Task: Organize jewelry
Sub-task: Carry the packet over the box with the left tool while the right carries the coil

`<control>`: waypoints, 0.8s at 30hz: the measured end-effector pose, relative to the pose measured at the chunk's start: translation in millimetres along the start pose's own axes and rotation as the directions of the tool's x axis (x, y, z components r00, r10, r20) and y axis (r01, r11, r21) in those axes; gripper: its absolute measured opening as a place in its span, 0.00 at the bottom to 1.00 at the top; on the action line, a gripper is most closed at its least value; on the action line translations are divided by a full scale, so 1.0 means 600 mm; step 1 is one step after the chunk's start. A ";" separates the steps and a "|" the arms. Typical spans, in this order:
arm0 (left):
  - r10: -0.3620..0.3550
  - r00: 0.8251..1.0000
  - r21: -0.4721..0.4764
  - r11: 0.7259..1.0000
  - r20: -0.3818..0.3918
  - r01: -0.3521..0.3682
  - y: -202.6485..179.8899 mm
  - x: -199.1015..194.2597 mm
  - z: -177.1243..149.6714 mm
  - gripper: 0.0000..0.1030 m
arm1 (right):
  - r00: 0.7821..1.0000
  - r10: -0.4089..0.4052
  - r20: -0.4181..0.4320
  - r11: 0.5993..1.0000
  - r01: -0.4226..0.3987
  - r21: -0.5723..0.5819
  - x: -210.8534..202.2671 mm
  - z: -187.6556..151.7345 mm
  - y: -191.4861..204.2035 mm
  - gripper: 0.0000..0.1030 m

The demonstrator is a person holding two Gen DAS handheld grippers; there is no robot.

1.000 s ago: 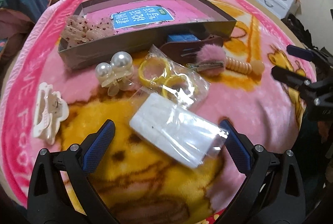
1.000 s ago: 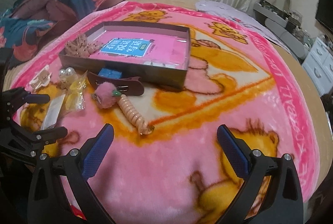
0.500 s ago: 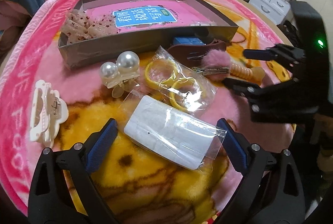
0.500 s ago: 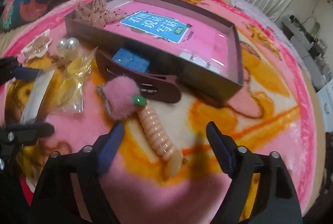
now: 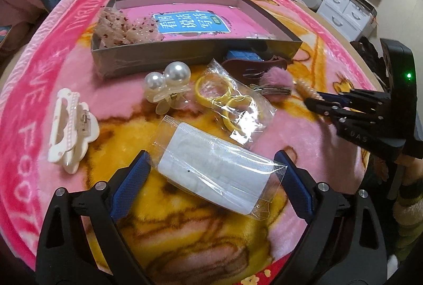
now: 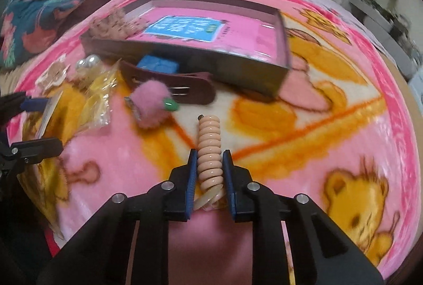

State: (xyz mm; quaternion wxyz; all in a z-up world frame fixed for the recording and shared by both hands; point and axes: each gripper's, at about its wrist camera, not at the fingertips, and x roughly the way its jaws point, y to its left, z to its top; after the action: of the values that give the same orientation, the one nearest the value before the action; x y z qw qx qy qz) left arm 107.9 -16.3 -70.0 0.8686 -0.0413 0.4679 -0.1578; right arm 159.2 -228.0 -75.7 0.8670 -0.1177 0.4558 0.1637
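Jewelry and hair pieces lie scattered over a plush pink and yellow bear-print blanket [image 5: 39, 89], just in front of a shallow grey cardboard box [image 5: 164, 57].

Going from left to right in the left wrist view, the first piece is a glossy cream claw clip [image 5: 70, 126] with scalloped edges and a small metal spring. Next comes a translucent flower clip topped with two round pearls [image 5: 169, 84]. Beside it is a crinkly clear bag holding thin yellow hair rings [image 5: 230, 105]. Below these lies a flat clear packet with a white sheet inside [image 5: 214, 168], set between the blue-padded fingers of the left gripper [image 5: 211, 179]. Those jaws stand wide, and the packet's ends reach to the pads; whether they touch cannot be told.

Further right, a long brown barrette [image 5: 253, 65] rests against the box wall with a blue block [image 5: 242, 55] behind it. In front of the barrette is a fuzzy pink pom-pom clip [image 5: 276, 78] on a metal bar. Inside the box, a lacy beige scrunchie [image 5: 124, 29] sits in the left corner on a pink liner with a blue label.

At the far right, the right gripper [image 6: 209, 173] is closing on a ribbed, glossy peach spiral hair tie [image 6: 208, 150], which lies lengthwise between its blue pads. The pads press its sides. The pom-pom clip lies just beyond the tie's far end.
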 end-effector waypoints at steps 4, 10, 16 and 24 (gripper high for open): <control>0.008 1.000 -0.013 1.000 0.013 -0.008 0.004 -0.016 -0.004 0.84 | 1.000 0.004 0.016 0.994 -0.006 0.113 -0.019 -0.016 -0.034 0.17; 0.040 0.998 -0.035 0.999 0.054 -0.038 0.015 -0.047 -0.001 0.84 | 0.995 -0.004 0.098 0.986 -0.013 0.168 -0.065 -0.030 -0.050 0.17; 0.066 0.994 -0.052 0.997 0.090 -0.062 0.022 -0.079 0.004 0.84 | 0.988 0.014 0.157 0.981 -0.044 0.190 -0.105 -0.038 -0.049 0.17; 0.087 0.987 -0.050 0.995 0.132 -0.081 0.021 -0.110 0.019 0.84 | 0.971 0.045 0.233 0.982 -0.086 0.169 -0.151 -0.027 -0.031 0.17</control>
State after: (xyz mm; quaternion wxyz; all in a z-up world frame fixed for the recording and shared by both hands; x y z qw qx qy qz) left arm 86.1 15.3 -13.6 0.9028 -0.0517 0.4131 -0.1075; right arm 105.8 -266.9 -8.5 0.9147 -0.0051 0.3697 0.1634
